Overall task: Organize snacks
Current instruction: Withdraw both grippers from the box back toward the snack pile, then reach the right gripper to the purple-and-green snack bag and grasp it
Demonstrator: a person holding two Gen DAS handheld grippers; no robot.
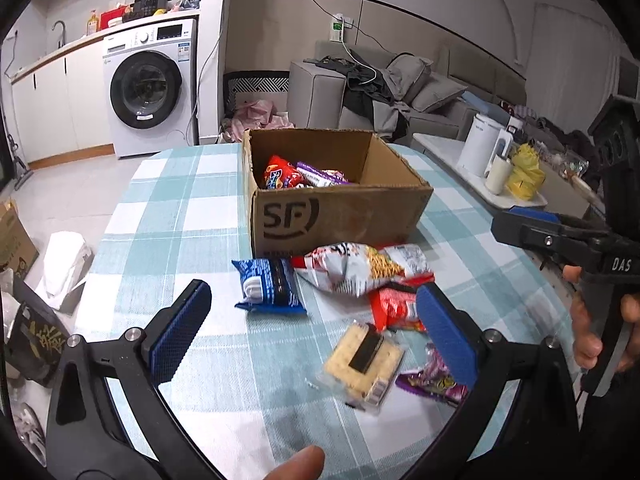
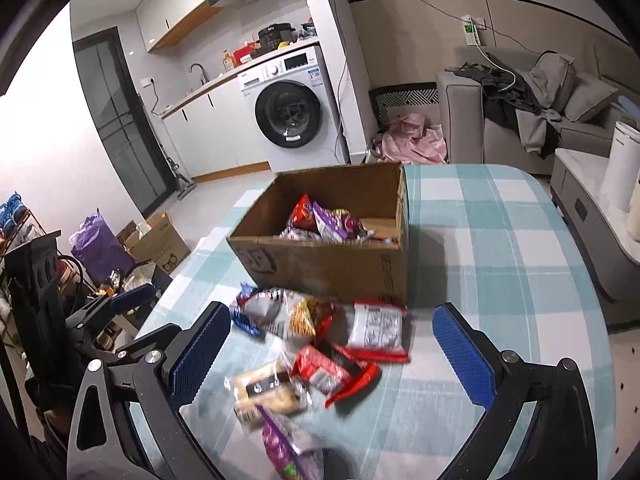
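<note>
Your left gripper (image 1: 314,320) is spread wide and empty, hovering over the checked tablecloth (image 1: 180,208). Left to right in front of it: blue cookie pack (image 1: 268,286), white noodle-snack bag (image 1: 360,266) touching the box front, red packet (image 1: 394,308), cracker sandwich pack (image 1: 362,360), purple packet (image 1: 430,380) partly behind your right pad. Cardboard box (image 1: 340,216) sits behind the pile, red and purple bags already inside. Your right gripper (image 2: 332,344) is also wide apart, holding nothing, above the same pile; that view is motion-blurred.
</note>
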